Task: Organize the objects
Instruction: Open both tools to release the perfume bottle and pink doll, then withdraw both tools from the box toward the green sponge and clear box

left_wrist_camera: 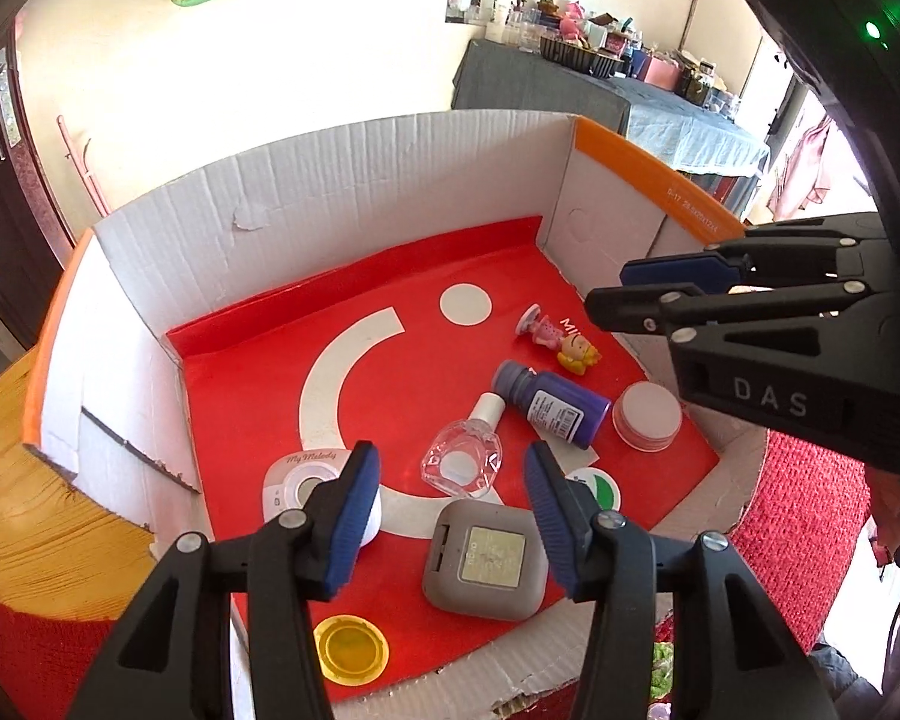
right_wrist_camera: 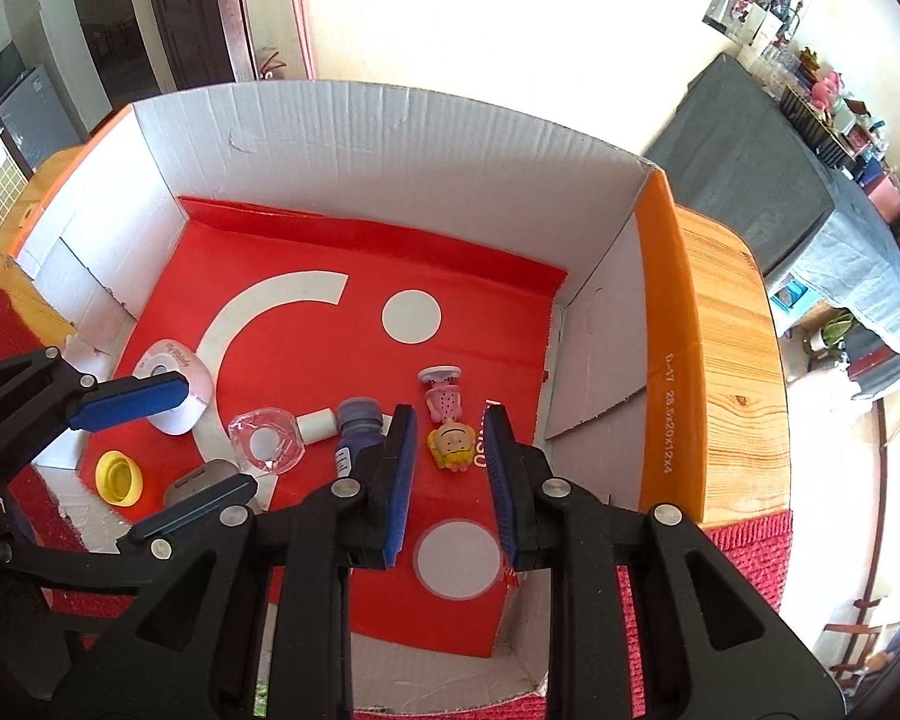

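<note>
box: one corrugated cardboard box [left_wrist_camera: 330,192] on wooden table [left_wrist_camera: 30,480], red liner
items inside: seven, including grey square case [left_wrist_camera: 480,564], purple bottle [left_wrist_camera: 555,405], yellow cap [left_wrist_camera: 350,645]
left fingers [left_wrist_camera: 450,516]: parted, empty
right fingers [right_wrist_camera: 450,480]: clenched, empty

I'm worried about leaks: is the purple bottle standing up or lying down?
Lying down. The purple bottle rests on its side on the box's red floor, cap still on, pointing toward the back wall.

"My Melody" on the white device [left_wrist_camera: 306,480], "DAS" on the right gripper [left_wrist_camera: 660,294], "D-17" on the box's orange flap [right_wrist_camera: 669,372].
</note>
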Demonstrator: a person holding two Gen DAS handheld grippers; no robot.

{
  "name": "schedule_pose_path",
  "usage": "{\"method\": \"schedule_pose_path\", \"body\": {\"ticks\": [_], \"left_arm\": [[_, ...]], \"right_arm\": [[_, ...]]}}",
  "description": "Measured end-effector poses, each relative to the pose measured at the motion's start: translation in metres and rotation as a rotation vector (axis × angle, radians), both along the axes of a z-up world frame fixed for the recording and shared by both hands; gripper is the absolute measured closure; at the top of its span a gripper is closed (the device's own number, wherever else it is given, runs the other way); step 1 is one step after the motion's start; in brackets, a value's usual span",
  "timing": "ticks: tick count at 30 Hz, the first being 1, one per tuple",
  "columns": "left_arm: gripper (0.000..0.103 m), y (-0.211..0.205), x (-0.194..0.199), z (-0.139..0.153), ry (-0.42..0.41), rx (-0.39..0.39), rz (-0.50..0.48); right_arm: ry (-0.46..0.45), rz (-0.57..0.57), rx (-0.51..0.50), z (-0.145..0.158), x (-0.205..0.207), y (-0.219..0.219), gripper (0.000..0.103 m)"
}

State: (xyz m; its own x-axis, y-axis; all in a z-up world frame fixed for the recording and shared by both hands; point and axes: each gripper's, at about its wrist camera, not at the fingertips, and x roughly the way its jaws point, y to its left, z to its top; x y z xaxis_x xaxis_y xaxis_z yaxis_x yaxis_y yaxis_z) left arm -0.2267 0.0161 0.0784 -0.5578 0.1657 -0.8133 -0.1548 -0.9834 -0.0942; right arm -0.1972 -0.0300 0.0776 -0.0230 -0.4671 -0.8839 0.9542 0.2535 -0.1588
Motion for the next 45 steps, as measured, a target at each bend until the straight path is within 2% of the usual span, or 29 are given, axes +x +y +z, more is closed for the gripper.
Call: {"method": "schedule_pose_path", "body": {"ticks": [2, 4, 5, 6, 7, 14, 16, 22, 27, 31, 33, 37, 41, 45], "left_arm": [[0.047, -0.001, 0.006, 0.006, 0.030, -0.008, 0.020], [0.043, -0.002, 0.013, 0.011, 0.064, -0.015, 0.041], [0.043, -0.003, 0.017, 0.014, 0.080, -0.017, 0.051], [0.043, -0.004, 0.021, 0.018, 0.093, -0.015, 0.061], [0.042, -0.005, 0.025, 0.020, 0.105, -0.014, 0.072], [0.027, -0.007, 0.057, 0.037, 0.215, -0.021, 0.145], [0.020, -0.006, 0.069, 0.043, 0.248, -0.027, 0.165], [0.007, -0.002, 0.108, 0.054, 0.325, -0.036, 0.210], [0.002, 0.000, 0.138, 0.051, 0.370, -0.029, 0.263], [0.000, 0.004, 0.160, 0.043, 0.395, -0.034, 0.285], [0.000, 0.005, 0.168, 0.038, 0.395, -0.024, 0.293], [0.000, 0.005, 0.179, 0.027, 0.381, 0.001, 0.309], [0.000, 0.008, 0.183, 0.010, 0.361, -0.005, 0.327], [0.000, 0.008, 0.182, -0.010, 0.307, 0.018, 0.335]], "right_arm": [[-0.021, 0.003, -0.021, 0.008, -0.002, 0.005, 0.078], [-0.044, 0.010, -0.052, 0.017, -0.003, 0.015, 0.068], [-0.057, 0.013, -0.068, 0.021, -0.001, 0.024, 0.062], [-0.068, 0.019, -0.087, 0.025, -0.004, 0.026, 0.043], [-0.075, 0.026, -0.112, 0.030, -0.003, 0.031, 0.035], [-0.113, 0.067, -0.242, 0.057, 0.001, 0.074, 0.035], [-0.112, 0.079, -0.279, 0.063, 0.002, 0.089, 0.027], [-0.145, 0.102, -0.372, 0.076, 0.002, 0.136, 0.020], [-0.206, 0.099, -0.424, 0.075, -0.009, 0.168, 0.018], [-0.229, 0.080, -0.466, 0.069, -0.017, 0.192, 0.011], [-0.239, 0.081, -0.476, 0.065, -0.021, 0.203, 0.007], [-0.265, 0.062, -0.486, 0.053, -0.030, 0.219, 0.007], [-0.245, 0.045, -0.491, 0.035, -0.035, 0.229, 0.007], [-0.230, 0.019, -0.439, 0.008, -0.042, 0.227, 0.007]]}}
